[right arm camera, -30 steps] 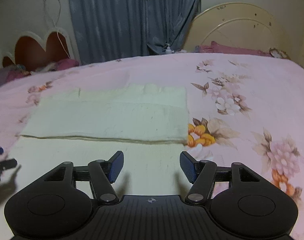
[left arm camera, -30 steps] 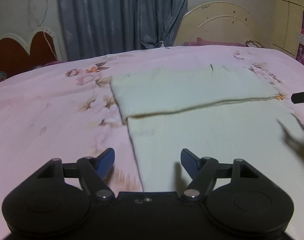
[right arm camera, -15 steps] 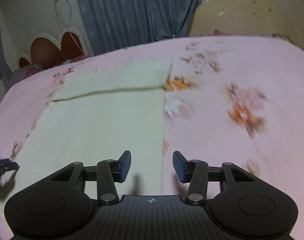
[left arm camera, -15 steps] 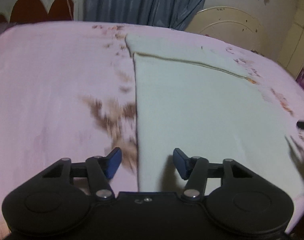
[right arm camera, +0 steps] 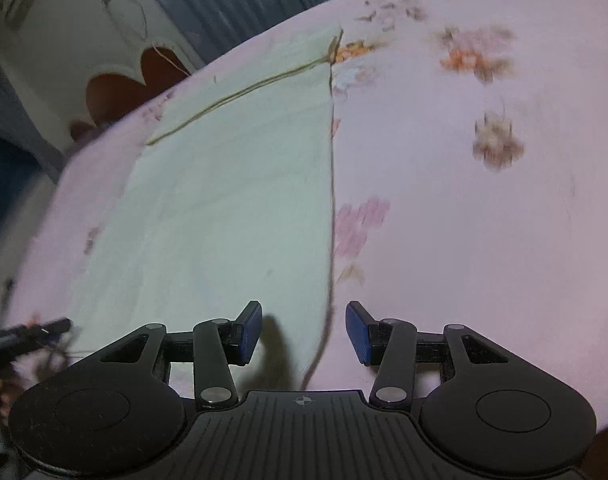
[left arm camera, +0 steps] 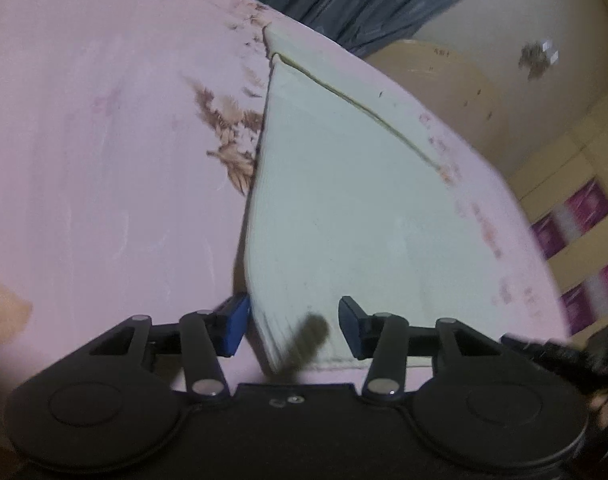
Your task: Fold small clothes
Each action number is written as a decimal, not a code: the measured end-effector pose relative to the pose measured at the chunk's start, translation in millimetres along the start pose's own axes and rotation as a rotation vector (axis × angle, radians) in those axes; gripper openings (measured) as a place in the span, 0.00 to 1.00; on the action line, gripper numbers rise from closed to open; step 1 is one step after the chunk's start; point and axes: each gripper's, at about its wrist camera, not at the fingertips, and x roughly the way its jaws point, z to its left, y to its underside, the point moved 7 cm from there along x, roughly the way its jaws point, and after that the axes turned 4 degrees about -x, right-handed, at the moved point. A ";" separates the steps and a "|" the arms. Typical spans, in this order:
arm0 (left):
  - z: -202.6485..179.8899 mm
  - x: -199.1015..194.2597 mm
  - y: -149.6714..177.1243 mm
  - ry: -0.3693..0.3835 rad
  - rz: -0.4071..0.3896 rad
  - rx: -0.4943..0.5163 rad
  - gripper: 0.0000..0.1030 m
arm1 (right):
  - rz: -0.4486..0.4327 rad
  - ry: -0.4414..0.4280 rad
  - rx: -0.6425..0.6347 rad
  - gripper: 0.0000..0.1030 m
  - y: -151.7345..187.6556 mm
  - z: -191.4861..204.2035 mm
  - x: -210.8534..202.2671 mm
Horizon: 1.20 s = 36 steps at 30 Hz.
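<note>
Cloth (left arm camera: 343, 216) pale, flat, far edge folded

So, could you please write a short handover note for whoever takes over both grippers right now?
Left gripper: open, holding nothing, its fingers either side of the near left corner of the pale cloth.
Right gripper: open, holding nothing, its fingers either side of the cloth's near right edge.
The cloth lies flat on the pink floral bedsheet.
Done: the far end appears already folded over; a fold line crosses the cloth there.
Left: probably close both grippers on the near corners and carry them to the far end, then finish folding.
</note>
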 end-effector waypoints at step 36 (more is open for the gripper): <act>-75.3 56.5 -192.1 0.219 -0.313 0.001 0.04 | -0.297 -0.043 -0.085 0.02 -216.8 35.8 13.7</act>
